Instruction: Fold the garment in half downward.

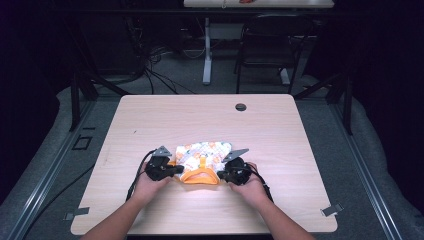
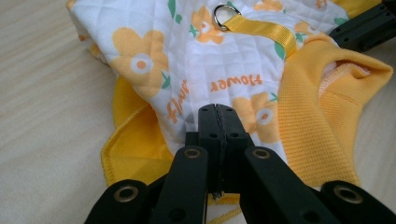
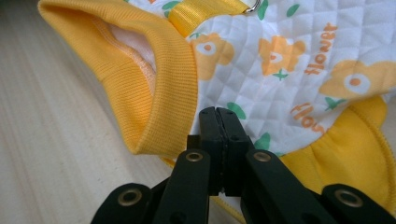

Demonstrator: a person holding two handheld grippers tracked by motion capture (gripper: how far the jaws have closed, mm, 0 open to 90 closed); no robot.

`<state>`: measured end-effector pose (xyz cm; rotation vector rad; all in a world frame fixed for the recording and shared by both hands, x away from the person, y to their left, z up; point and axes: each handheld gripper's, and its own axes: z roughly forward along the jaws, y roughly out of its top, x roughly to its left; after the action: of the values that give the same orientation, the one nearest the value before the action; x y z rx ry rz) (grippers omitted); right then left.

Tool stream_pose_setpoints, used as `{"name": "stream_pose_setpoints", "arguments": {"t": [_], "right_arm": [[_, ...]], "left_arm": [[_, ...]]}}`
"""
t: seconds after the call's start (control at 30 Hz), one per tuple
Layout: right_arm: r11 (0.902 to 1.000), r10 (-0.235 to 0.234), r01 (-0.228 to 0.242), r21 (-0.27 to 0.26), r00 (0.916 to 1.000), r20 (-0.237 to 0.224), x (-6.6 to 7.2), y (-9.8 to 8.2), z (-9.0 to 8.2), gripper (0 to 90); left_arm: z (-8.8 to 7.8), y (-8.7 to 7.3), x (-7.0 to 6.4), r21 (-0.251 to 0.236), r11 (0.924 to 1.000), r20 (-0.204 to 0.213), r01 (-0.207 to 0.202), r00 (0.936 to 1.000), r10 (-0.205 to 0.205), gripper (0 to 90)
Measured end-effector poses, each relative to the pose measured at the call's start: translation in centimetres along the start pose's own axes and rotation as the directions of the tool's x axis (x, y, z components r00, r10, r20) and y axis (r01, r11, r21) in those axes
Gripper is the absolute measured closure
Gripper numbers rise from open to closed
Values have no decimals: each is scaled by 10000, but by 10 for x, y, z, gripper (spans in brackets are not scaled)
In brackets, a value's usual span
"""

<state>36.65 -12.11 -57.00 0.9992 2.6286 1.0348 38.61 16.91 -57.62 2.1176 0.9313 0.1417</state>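
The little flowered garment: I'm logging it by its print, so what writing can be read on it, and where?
"flower", orange script on the white quilted panel of the garment, upside down in the left gripper view.
"flower" again, near the left gripper, partly hidden.
"flower" twice in the right gripper view.
High view: print too small to read.

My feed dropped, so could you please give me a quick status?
Left gripper and right gripper both shut on flowered garment. Garment lying on table. Nothing in the way.
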Motion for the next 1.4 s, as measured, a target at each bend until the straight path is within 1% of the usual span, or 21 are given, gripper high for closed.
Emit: {"name": "stream_pose_setpoints", "arguments": {"t": [0.07,0.17,0.2,0.27,0.33,0.37,0.4,0.43,0.47,0.53,0.57,0.6,0.7,0.73,0.83,1.03,1.13,1.2,1.3,1.37,1.4], "right_arm": [[9999,96,-96,-59,10000,-5,-5,2,2,900],[9993,349,-348,-156,9994,63,-12,5,5,900],[9991,418,-418,-108,9991,76,-14,7,5,900],[9988,468,-466,-135,9987,183,-17,10,7,900],[9987,504,-503,-53,9984,249,-21,12,8,900],[9986,530,-527,-80,9981,311,-22,13,9,900],[9987,514,-512,-65,9982,325,-23,15,9,900],[9982,593,-591,-66,9974,400,-24,16,10,900],[9985,538,-538,-29,9977,405,-25,17,11,900],[9983,572,-569,-85,9973,453,-27,18,12,900],[9983,578,-580,9,9971,488,-28,19,12,900],[9982,592,-589,-81,9969,512,-29,19,13,900],[9983,581,-578,-69,9971,486,-30,21,13,900],[9985,540,-539,-35,9970,562,-30,21,14,900],[9981,615,-612,-65,9963,608,-30,22,14,900],[9983,580,-576,-82,9962,652,-31,22,15,900],[9976,694,-686,-127,9948,752,-30,23,16,900],[9977,672,-668,-86,9953,703,-31,24,16,900],[9975,704,-704,-23,9945,774,-30,26,15,900],[9977,674,-671,-65,9940,857,-29,27,15,900],[9978,655,-655,-29,9942,859,-29,28,14,899]], "left_arm": [[2,3,3,-26,9998,9,217,9998,-217,900],[6,8,7,35,9999,-119,140,9998,-140,900],[7,10,8,-22,9999,-199,151,9997,-151,900],[9,12,11,-25,9996,-211,279,9994,-280,900],[11,14,13,-23,9997,-224,234,9995,-234,900],[12,15,13,-58,9994,-250,342,9991,-343,900],[12,17,15,-10,9995,-301,312,9991,-312,900],[13,17,15,-40,9995,-331,320,9989,-322,900],[14,19,16,-17,9994,-362,351,9987,-352,900],[14,19,17,-62,9993,-404,356,9985,-358,900],[15,19,18,-106,9990,-406,440,9982,-444,900],[15,19,18,-152,9987,-384,491,9980,-497,900],[16,19,18,-184,9985,-417,525,9977,-532,900],[16,19,18,-185,9986,-434,501,9978,-509,900],[15,20,18,-131,9991,-491,410,9979,-416,900],[15,20,16,-131,9990,-584,429,9973,-436,900],[15,20,16,-131,9989,-630,445,9970,-452,900],[15,20,15,-165,9987,-627,475,9969,-485,899],[14,21,15,-133,9987,-630,492,9968,-499,900],[13,22,14,-224,9983,-639,538,9964,-551,900],[12,22,14,-202,9986,-642,480,9967,-492,900]]}}
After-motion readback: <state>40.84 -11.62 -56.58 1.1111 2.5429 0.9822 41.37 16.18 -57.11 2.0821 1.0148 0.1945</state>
